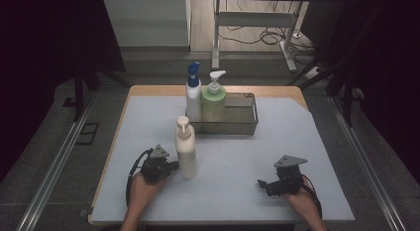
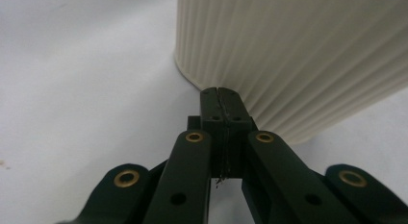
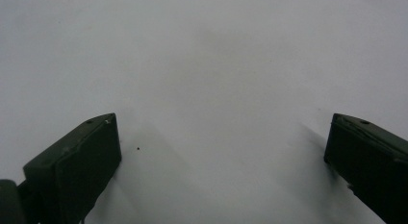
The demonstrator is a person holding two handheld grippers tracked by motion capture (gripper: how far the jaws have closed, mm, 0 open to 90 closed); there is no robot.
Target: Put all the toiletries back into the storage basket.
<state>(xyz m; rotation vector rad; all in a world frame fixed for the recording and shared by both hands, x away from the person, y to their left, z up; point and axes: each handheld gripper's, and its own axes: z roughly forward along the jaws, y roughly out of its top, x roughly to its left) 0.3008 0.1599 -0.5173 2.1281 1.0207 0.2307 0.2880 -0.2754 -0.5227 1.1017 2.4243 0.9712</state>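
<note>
Table (image 1: 237,191): pale mat, mostly bare.
Basket (image 1: 247,123): far side; blue-capped bottle (image 1: 193,92) and green pump bottle (image 1: 213,99) already inside.
White pump bottle (image 1: 185,149): upright on the mat, outside the basket; likely the one left to load.
Left gripper (image 2: 223,96): jaws clenched together, empty, tips against this bottle's ribbed base.
Right gripper (image 3: 223,152): jaws spread wide over bare mat, well apart from everything.

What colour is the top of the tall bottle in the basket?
Blue. The tall bottle has a blue pump top, seen best in the high view.

A white desk frame (image 1: 257,23) and tangled cables (image 1: 270,37) stand on the floor beyond the table (image 1: 148,89).
</note>
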